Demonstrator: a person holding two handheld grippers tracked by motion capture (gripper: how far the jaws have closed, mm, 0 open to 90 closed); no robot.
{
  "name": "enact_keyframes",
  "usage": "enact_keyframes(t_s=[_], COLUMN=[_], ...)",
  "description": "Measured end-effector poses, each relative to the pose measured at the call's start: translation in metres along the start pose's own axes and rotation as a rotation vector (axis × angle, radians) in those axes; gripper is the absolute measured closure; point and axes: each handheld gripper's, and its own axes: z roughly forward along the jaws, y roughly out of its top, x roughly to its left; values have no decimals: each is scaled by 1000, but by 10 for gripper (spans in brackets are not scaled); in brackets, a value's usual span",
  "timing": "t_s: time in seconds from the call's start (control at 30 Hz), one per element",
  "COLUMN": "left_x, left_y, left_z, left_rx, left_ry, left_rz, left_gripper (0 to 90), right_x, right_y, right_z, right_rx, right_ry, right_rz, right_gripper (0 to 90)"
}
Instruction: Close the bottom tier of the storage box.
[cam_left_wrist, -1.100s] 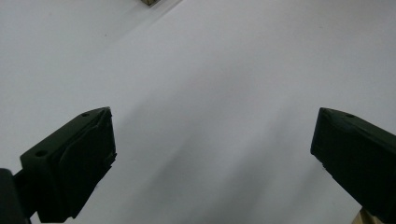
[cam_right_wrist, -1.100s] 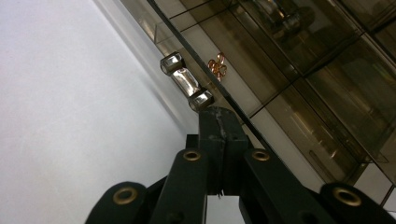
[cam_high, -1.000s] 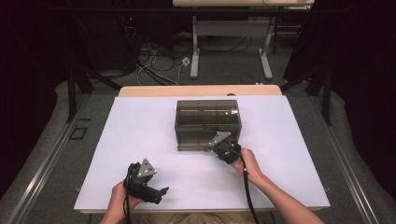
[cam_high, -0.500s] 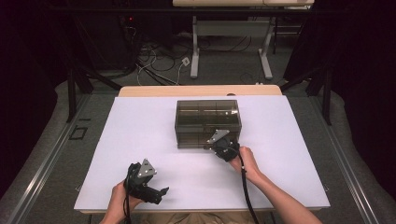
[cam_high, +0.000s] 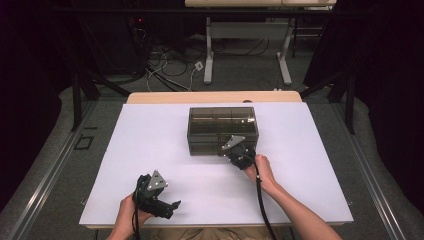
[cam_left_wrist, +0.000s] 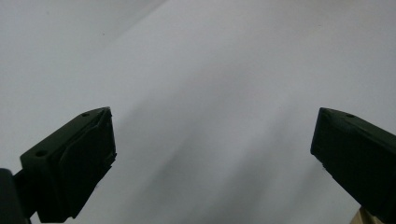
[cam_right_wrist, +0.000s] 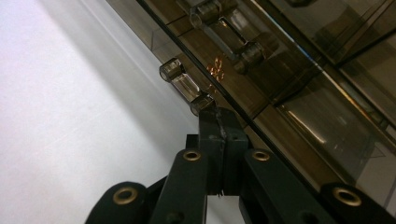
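Smoky translucent plastic drawer box (cam_high: 222, 131), set a little beyond the middle of the table (cam_high: 150, 150), long front face turned toward the person. Divided on top into compartments; nothing legible inside through the tinted walls. On the front, clear tube-shaped handles (cam_right_wrist: 184, 85), one above the other in the right claw view.

Right claw (cam_high: 231, 151) pressed up against the lower front of the box, near its right half, grey three-cornered plate uppermost. Jaws clenched flat together with nothing between them, tips touching the near end of the lower handle (cam_right_wrist: 201, 103). Right hand (cam_high: 262, 170) behind it, forearm running back to the near edge, black cable trailing along the arm.

Left claw (cam_high: 172, 207) well apart from the box, low over the near left part of the table, held in the left hand (cam_high: 131, 210). Released, jaws spread wide, bare white surface between them (cam_left_wrist: 210, 154), gripping nothing.

Covered in plain matte white, smooth and unmarked; pale wood edge (cam_high: 215, 96) showing along the far side. Beyond, grey floor (cam_high: 175, 80) with a tangle of cables (cam_high: 167, 62) and a white plug, white legs of a second table (cam_high: 248, 30), black frame struts at left and right, dark curtained surroundings.
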Motion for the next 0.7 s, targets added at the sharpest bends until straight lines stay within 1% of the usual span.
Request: enact_keyframes(t_s=[0.03,0.07,0.1,0.17,0.27,0.37,0.6,0.63,0.7], left_x=[0,0,0,0,0,0,0,0,0], left_y=[0,0,0,0,0,0,0,0,0], left_z=[0,0,0,0,0,0,0,0,0], left_rx=[0,0,1,0,0,1,2,2,4], left_ry=[-1,-1,1,0,-1,1,1,0,-1], left_rz=[0,1,3,1,2,3,4,3,1], left_gripper=[0,0,0,0,0,0,0,0,0], right_x=[0,0,-1,-1,-2,-2,-4,-4,-4], right_y=[0,-1,0,0,0,0,-1,-1,-1], right_z=[0,3,1,2,4,4,6,6,6], right_rx=[0,-37,2,-4,-9,-7,-21,-17,-14], right_ry=[-5,-13,-11,-13,-14,-24,-34,-39,-36], right_rz=[7,14,12,22,24,37,43,49,53], right_gripper=[900,900,900,900,900,900,900,900,900])
